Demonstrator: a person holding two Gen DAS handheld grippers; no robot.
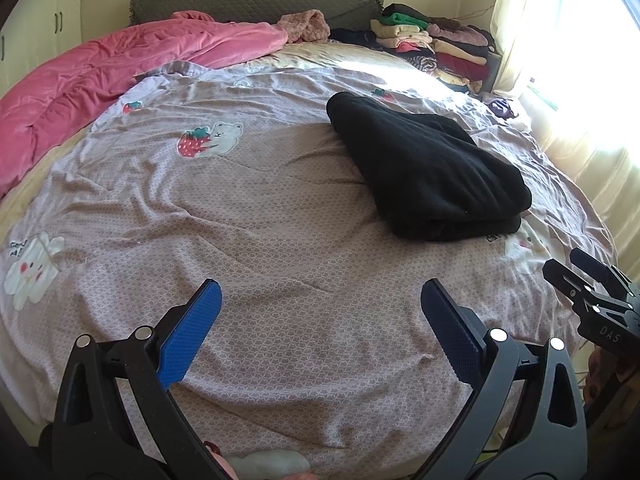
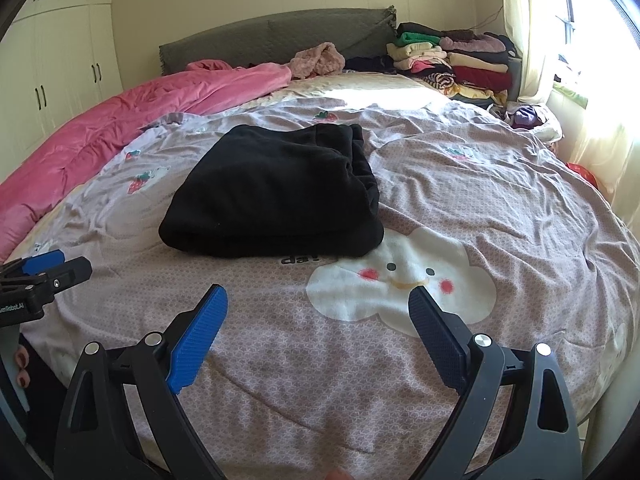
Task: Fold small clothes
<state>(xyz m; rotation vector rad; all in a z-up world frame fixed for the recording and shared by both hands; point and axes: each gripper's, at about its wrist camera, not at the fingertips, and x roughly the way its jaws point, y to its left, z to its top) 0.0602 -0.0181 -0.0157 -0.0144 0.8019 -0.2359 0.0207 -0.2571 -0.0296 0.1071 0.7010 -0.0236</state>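
Folded black garment lies mid-bedspread. Left gripper and right gripper, jaws wide and empty, hover near the bedspread's front edge, well apart from the garment.

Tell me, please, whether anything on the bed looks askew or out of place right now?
Nothing serious. The black garment lies folded on the bedspread, its right edge bunched rather than flat. Both sets of tongs, left and right, are open and empty. A pinkish knit item lies crumpled near the headboard.
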